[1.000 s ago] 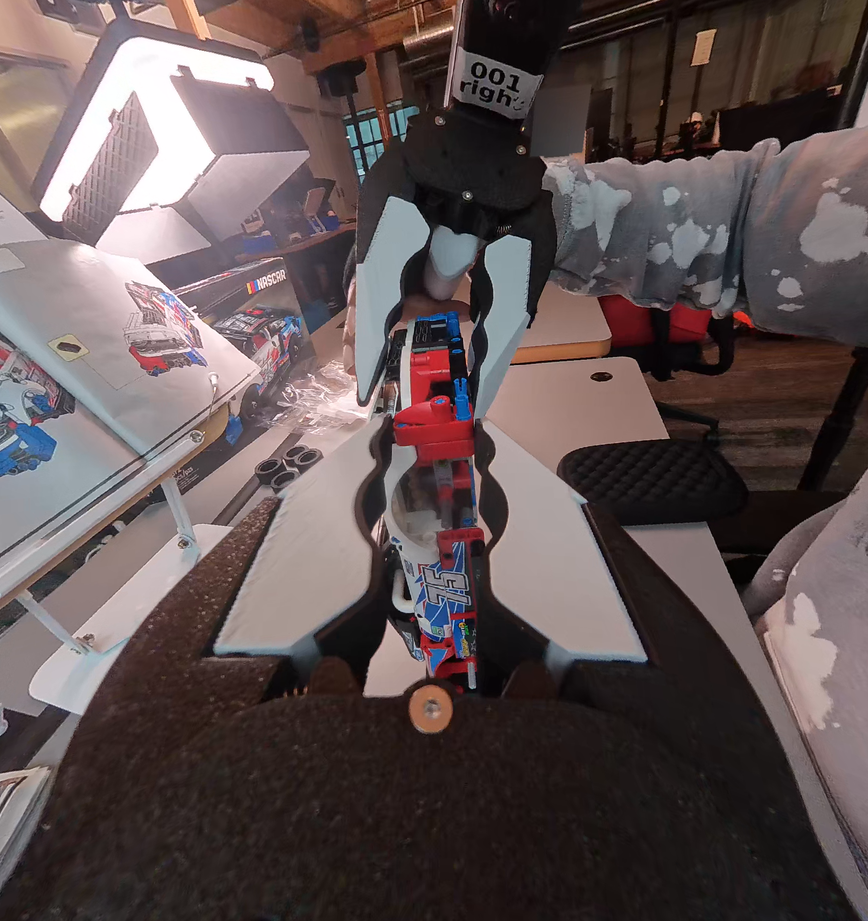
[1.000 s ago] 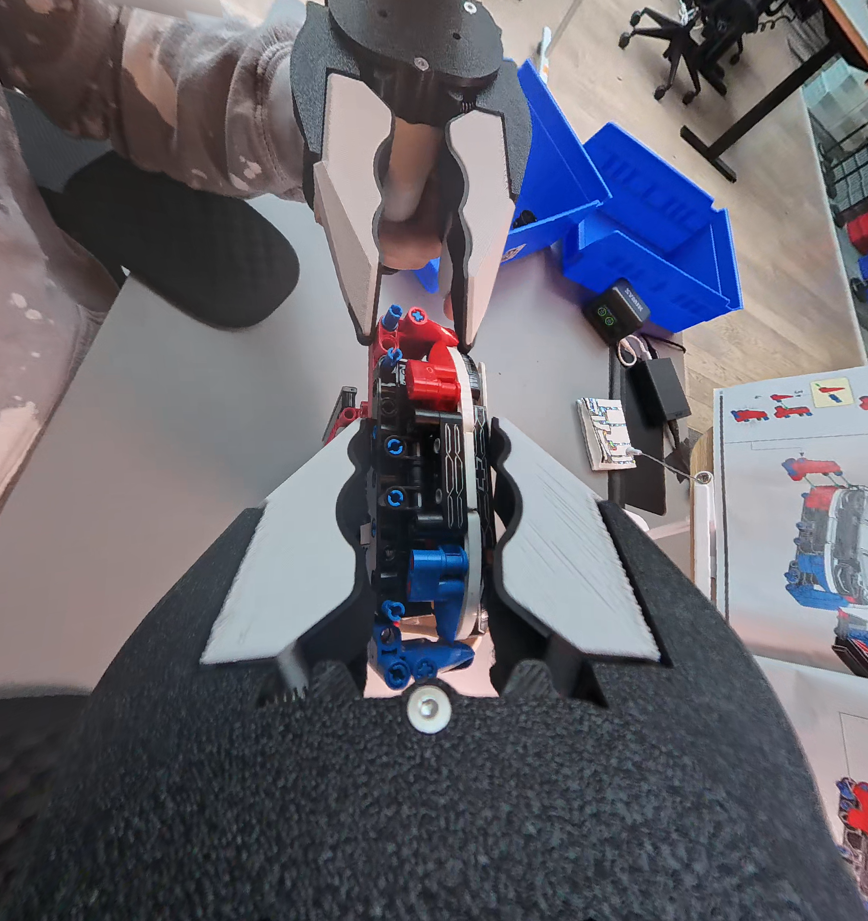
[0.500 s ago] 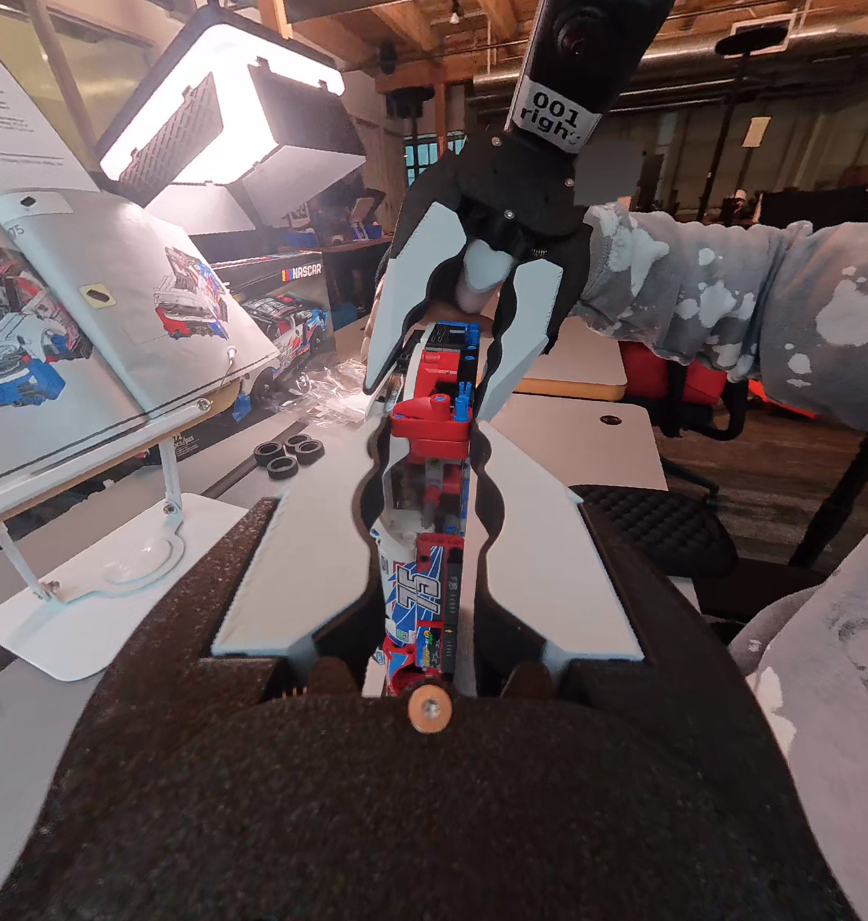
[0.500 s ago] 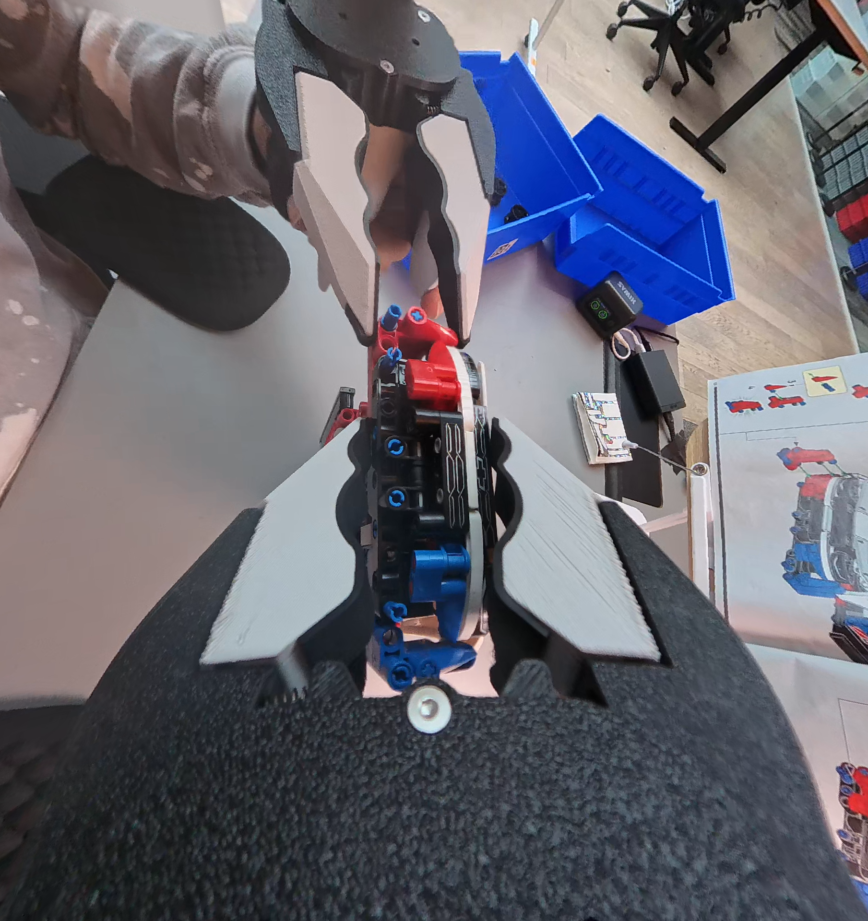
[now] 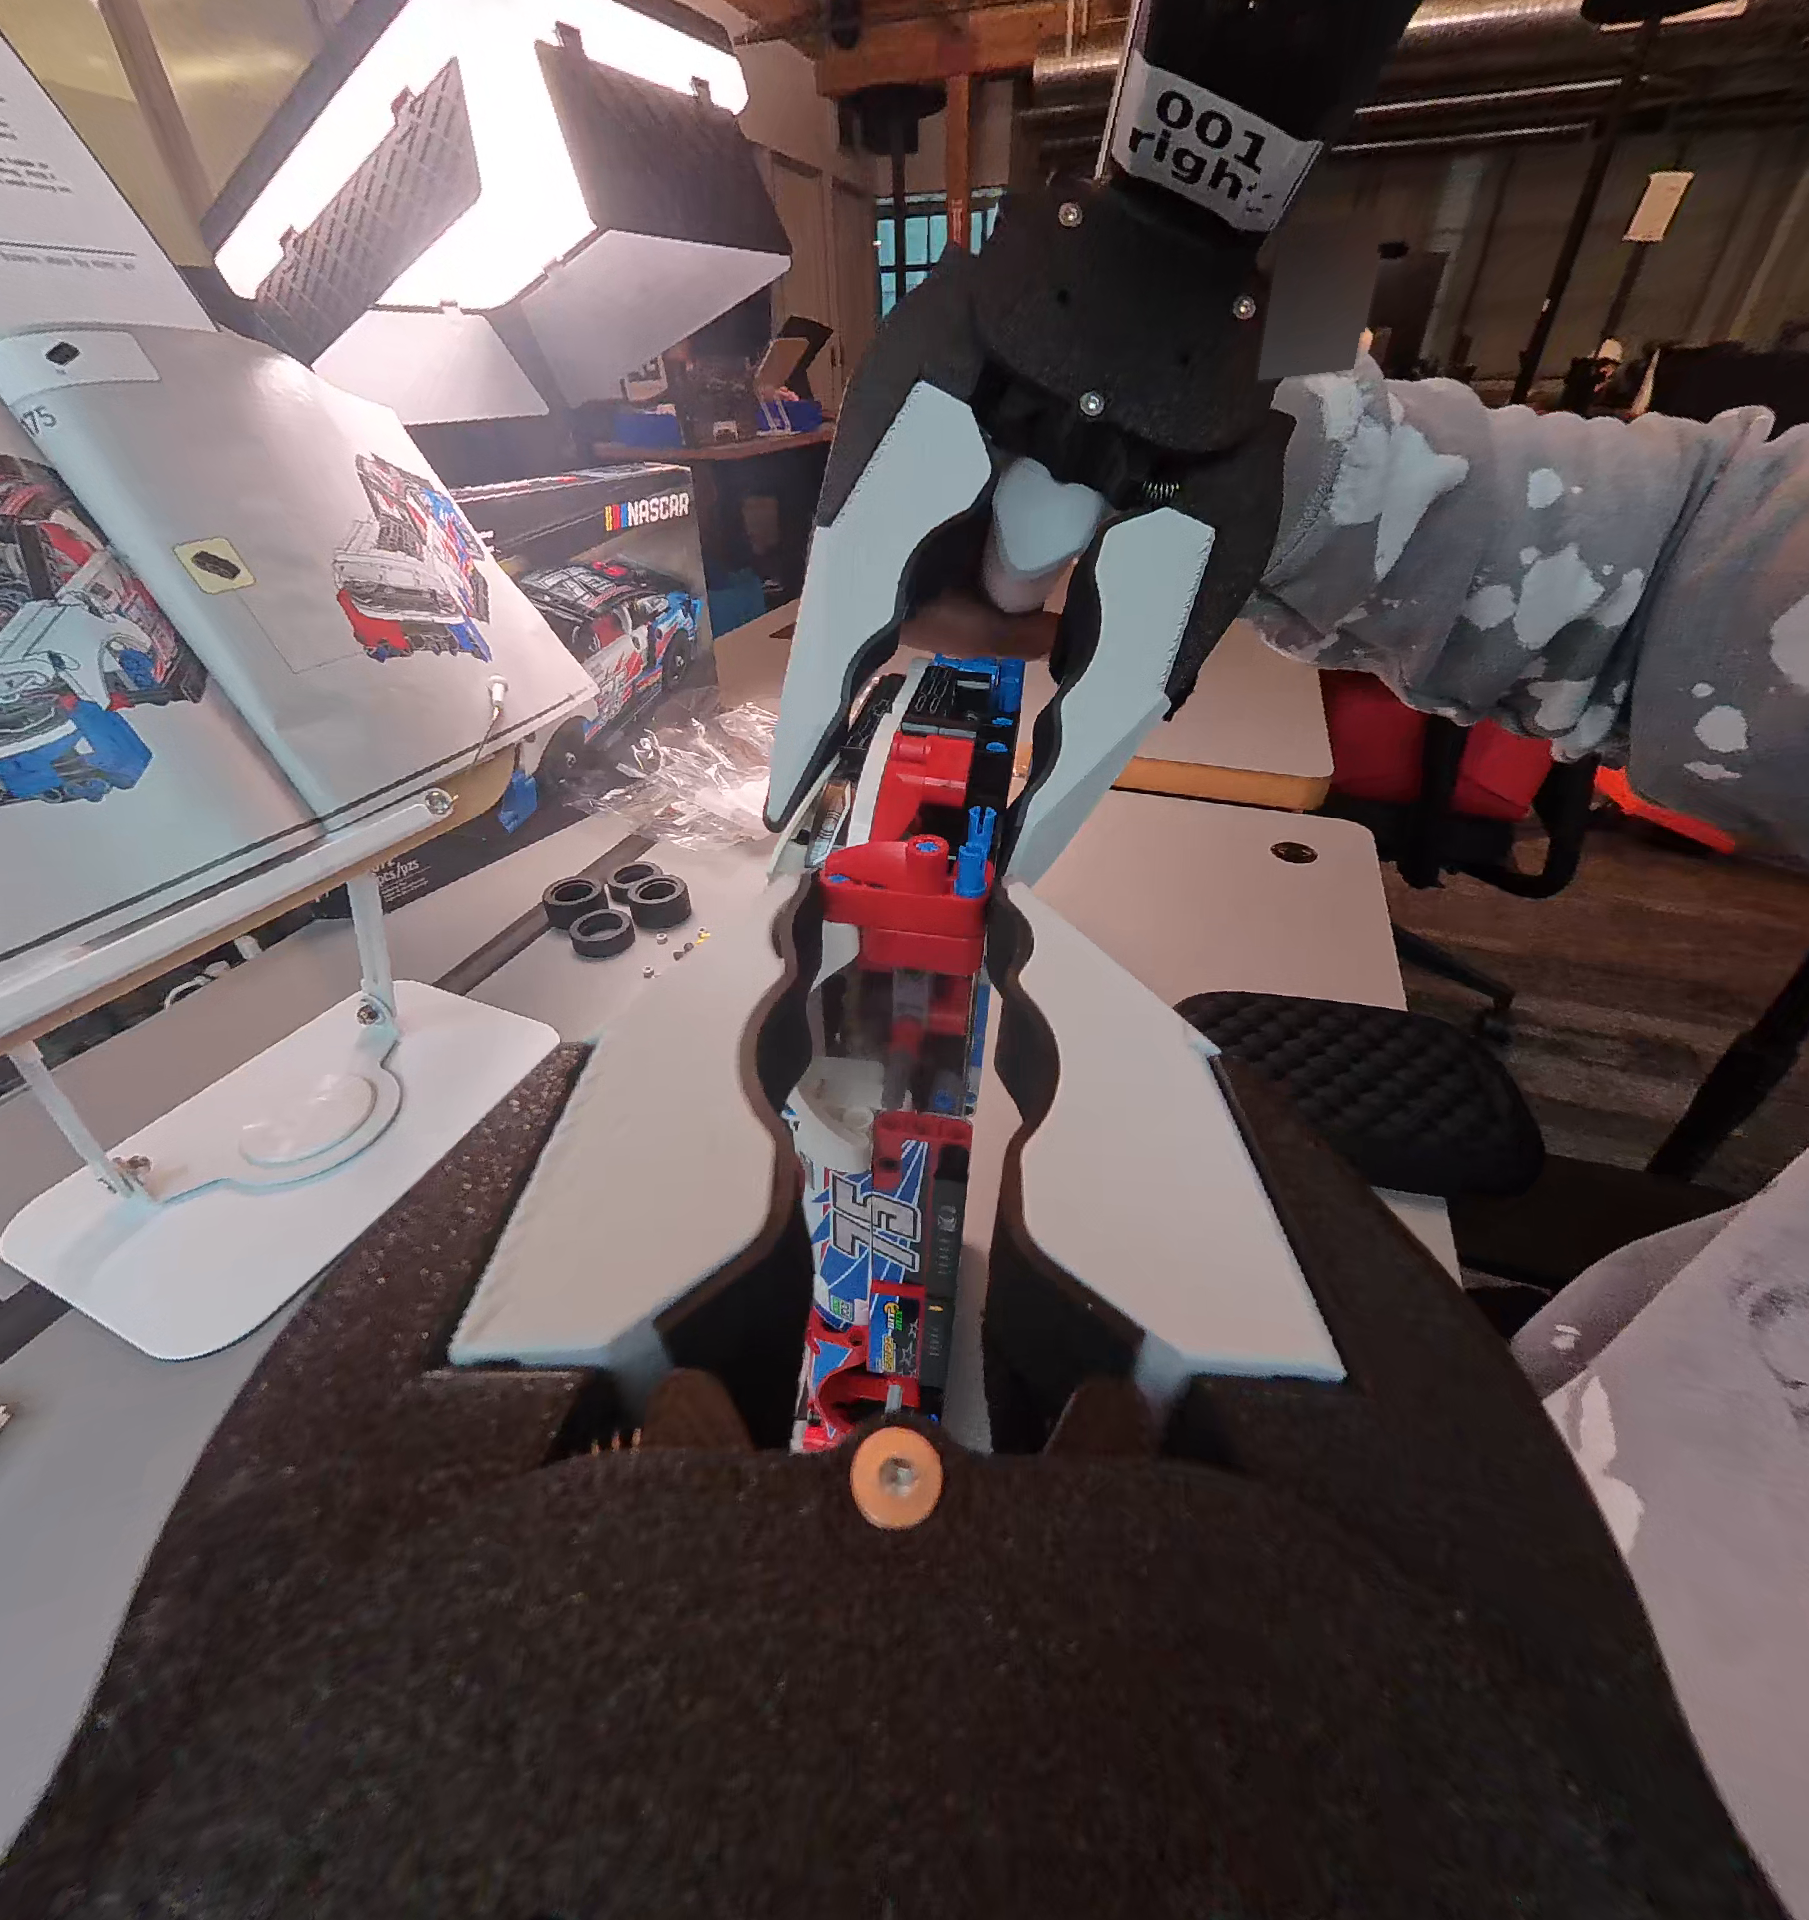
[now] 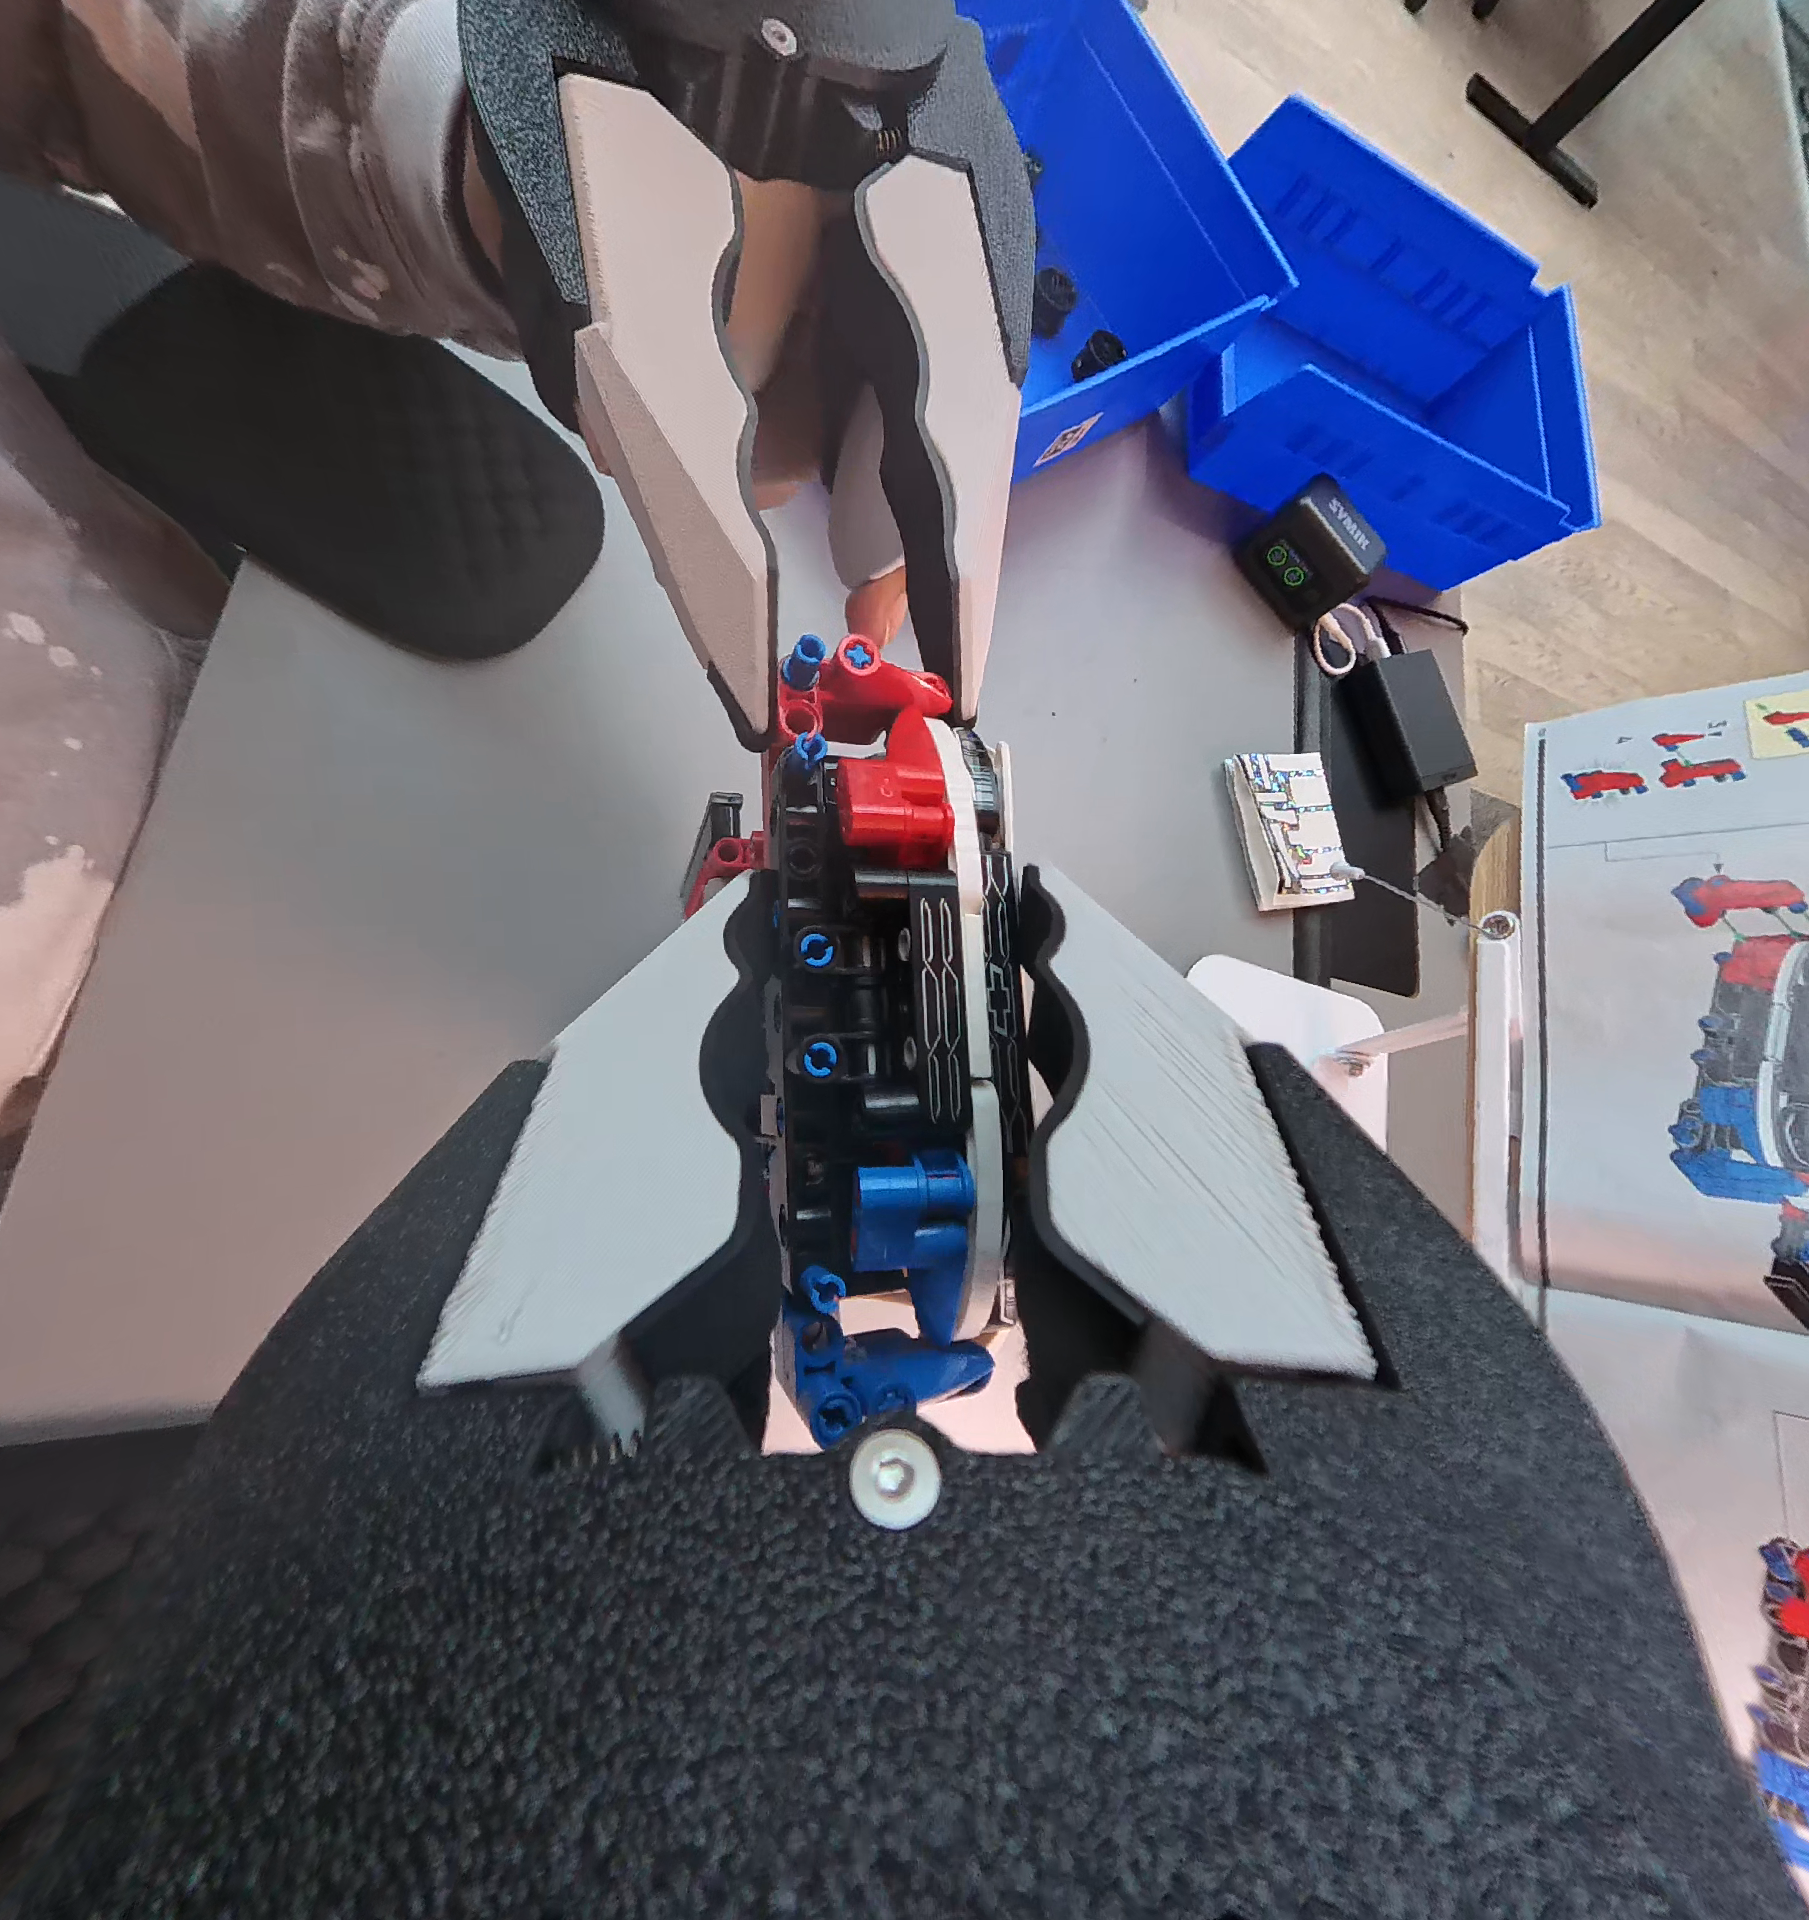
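Observation:
A brick-built toy car model [image 5: 900, 1195], red, white, blue and black, is held in the air between both grippers, one at each end. My left gripper [image 5: 900, 906] is shut on the end with the printed blue and red panel. My right gripper [image 6: 884, 891] is shut on the black end of the model [image 6: 879, 1039], where blue pins and red and blue connectors show. The right gripper [image 5: 905, 836] reaches in from above in the left wrist view, and the left gripper [image 6: 858, 722] meets it tip to tip in the right wrist view, at the red connector.
An open instruction booklet [image 5: 204, 623] stands on a white stand [image 5: 256, 1195] at the left, under a bright studio light [image 5: 484, 177]. Several black tyres [image 5: 619, 899] lie on the grey table [image 5: 1222, 925]. Blue bins [image 6: 1399, 343], a black charger [image 6: 1315, 551] and a sticker sheet [image 6: 1284, 831] are far right. A black chair seat [image 6: 339, 468] is at the left. Both grippers' tips are close together, under 4 cm apart. From the right gripper's tips to the bright studio light [image 5: 484, 177] is close to 40 centimetres.
Both grippers have kept their hold on the model. The left gripper has tilted, so the booklet stand and tyres have slid into view. In the right wrist view the left gripper looms larger and higher.

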Tool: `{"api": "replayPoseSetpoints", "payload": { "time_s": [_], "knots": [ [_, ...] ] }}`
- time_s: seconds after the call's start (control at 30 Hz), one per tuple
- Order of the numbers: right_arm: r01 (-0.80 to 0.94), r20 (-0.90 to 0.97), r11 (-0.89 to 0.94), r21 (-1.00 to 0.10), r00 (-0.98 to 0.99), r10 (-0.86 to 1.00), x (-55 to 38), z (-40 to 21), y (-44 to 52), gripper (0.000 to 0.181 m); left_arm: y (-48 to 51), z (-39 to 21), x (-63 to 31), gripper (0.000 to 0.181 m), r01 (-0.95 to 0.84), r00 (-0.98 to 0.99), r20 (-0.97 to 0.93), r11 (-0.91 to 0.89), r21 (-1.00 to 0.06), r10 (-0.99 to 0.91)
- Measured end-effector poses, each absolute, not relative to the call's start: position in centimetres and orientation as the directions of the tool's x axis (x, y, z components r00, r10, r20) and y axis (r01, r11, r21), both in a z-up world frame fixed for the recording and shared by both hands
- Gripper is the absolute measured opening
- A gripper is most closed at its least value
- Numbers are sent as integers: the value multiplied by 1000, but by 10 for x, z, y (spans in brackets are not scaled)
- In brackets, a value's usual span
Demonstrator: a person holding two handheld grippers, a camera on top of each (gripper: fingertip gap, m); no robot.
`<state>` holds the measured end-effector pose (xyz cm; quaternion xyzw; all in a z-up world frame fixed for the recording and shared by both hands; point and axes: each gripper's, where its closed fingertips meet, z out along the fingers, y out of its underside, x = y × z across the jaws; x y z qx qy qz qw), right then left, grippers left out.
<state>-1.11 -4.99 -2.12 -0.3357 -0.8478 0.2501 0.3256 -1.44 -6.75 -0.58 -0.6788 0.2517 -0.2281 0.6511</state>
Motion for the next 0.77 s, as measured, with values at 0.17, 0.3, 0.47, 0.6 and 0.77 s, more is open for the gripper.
{"api": "replayPoseSetpoints", "payload": {
  "time_s": [0.17,0.3,0.47,0.6,0.77],
  "knots": [
    [434,374,637,-637,-548,748,-13,-22,-49,47,-67,-2,-17,28,7,766,10,-8,-1000,-643],
    [429,373,631,-647,-544,752,-16,-21,-50,47,-69,1,-20,27,11,771,0,13,-1000,-637],
    [443,382,636,-632,-536,753,-21,-20,-50,47,-68,1,-25,28,11,776,-8,26,-1000,-630],
    [470,361,623,-625,-533,765,-27,-22,-50,47,-69,2,-31,28,21,788,-2,31,-999,-616],
    [487,340,617,-618,-542,768,-34,-23,-52,48,-70,3,-38,27,22,807,-4,36,-999,-591]
  ]
}}
